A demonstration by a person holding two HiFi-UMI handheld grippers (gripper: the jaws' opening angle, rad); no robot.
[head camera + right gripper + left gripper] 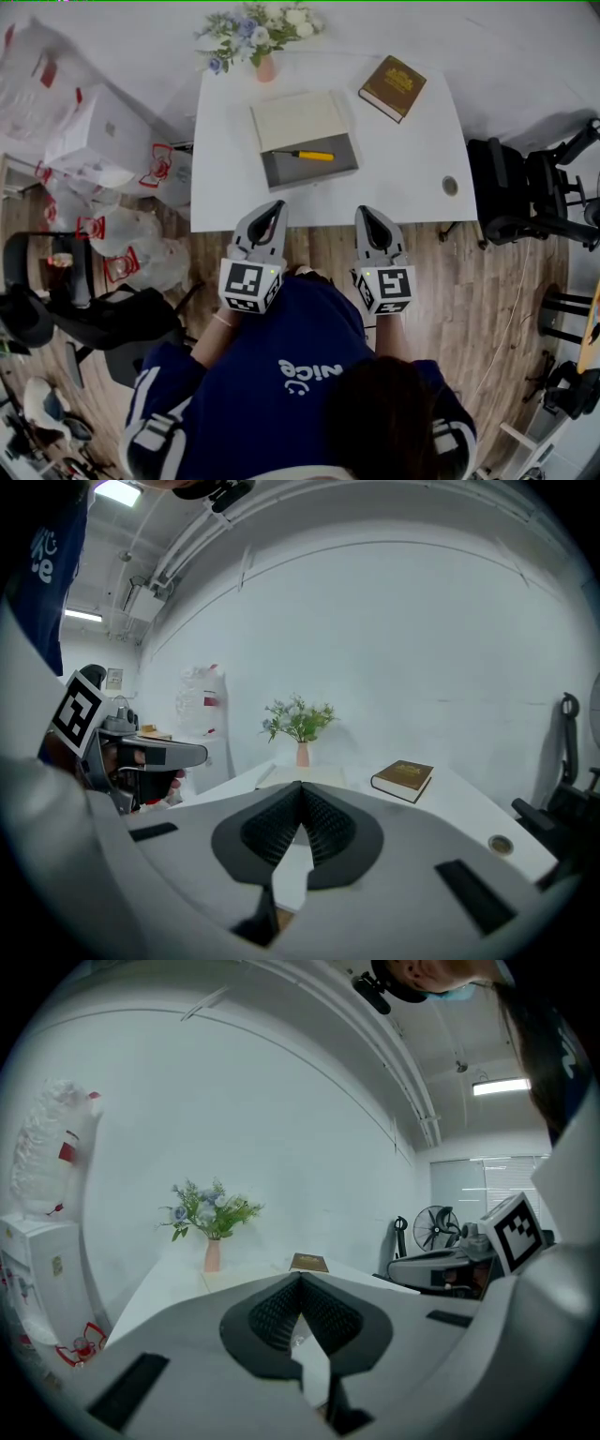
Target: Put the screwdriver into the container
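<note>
In the head view a yellow-handled screwdriver [309, 155] lies inside the grey container [292, 172], whose cream lid [298, 120] stands open behind it, on the white table [403, 178]. My left gripper [274, 208] and right gripper [367, 214] hang side by side over the table's near edge, well short of the container. Both are shut, jaw tips together, with nothing between them. The left gripper view shows its gripper [300, 1277] shut and empty, and the right gripper view shows its gripper [299, 786] the same. Neither gripper view shows the screwdriver.
A brown book [392, 87] lies at the table's far right, and a vase of flowers [255, 37] stands at the back edge. A cable hole [450, 186] sits near the right front corner. Black chairs [525, 187] stand to the right, with white boxes and bags [94, 141] to the left.
</note>
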